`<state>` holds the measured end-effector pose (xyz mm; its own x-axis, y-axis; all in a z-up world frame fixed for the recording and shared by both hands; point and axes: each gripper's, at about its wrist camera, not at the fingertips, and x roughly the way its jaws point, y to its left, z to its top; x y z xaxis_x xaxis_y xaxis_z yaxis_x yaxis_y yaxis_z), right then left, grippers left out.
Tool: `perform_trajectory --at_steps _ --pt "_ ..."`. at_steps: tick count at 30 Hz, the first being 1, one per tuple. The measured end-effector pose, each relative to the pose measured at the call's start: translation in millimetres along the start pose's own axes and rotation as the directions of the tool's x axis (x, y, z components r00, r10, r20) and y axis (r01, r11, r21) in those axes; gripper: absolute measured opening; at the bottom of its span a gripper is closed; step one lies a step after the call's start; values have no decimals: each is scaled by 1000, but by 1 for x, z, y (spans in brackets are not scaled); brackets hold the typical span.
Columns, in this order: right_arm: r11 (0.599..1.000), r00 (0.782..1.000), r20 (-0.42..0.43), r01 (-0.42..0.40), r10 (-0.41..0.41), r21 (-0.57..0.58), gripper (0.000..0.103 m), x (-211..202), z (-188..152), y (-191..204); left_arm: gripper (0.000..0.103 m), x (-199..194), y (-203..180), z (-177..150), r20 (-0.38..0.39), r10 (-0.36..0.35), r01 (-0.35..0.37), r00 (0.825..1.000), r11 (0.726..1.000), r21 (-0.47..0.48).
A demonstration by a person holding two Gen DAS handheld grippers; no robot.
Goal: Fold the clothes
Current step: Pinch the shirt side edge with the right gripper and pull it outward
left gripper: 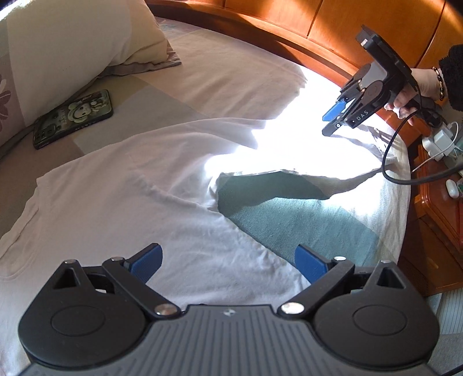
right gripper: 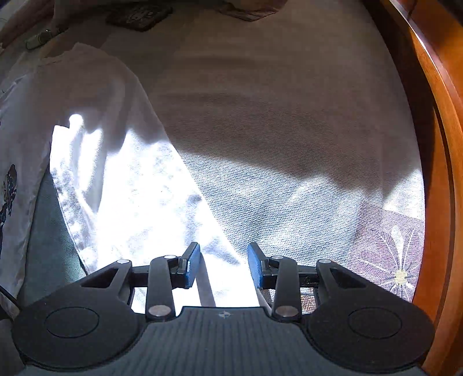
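Shirt (left gripper: 139,202), white — spread on bed (left gripper: 237,72). Left gripper (left gripper: 228,263) above it, fingers wide apart, empty. Right gripper (right gripper: 223,264) — partly open over sleeve, holding nothing. Phone (left gripper: 73,118) beside pillow (left gripper: 72,49).

"DAS" in white letters on right gripper (left gripper: 332,121) body; phone case (left gripper: 73,118) print unreadable.

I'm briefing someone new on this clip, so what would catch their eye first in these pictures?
First, the white T-shirt spread over the bed, its far part washed out by a glaring patch of sunlight. Next, the right claw, held by a hand above that bright patch near the orange wooden bed frame, while the left claw stands wide open over the shirt. A phone in a green cartoon case lies beside the pillow at the left.
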<state>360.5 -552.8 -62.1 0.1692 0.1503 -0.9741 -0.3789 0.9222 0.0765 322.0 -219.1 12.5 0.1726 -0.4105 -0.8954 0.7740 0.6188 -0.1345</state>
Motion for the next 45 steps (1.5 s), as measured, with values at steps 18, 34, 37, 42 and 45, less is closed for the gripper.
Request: perform_trajectory --at_steps 18,34,37,42,45 --pt "987 990 110 74 -89 140 32 -39 2 -38 97 4 -7 9 -5 3 -3 1000 1000 1" --pt "978 993 -34 115 -111 176 19 -16 -73 -54 97 9 -10 9 -25 -11 12 1000 999 35" --pt "979 989 -38 148 -144 137 12 -21 -67 -48 97 8 -10 9 -23 -14 15 1000 999 34" --pt "951 962 -6 270 -272 153 13 -32 -58 -61 97 6 -11 8 -16 -20 21 1000 999 36" --pt "932 958 -37 287 -286 223 20 -32 -54 -65 97 4 -10 7 -13 -17 17 1000 999 29"
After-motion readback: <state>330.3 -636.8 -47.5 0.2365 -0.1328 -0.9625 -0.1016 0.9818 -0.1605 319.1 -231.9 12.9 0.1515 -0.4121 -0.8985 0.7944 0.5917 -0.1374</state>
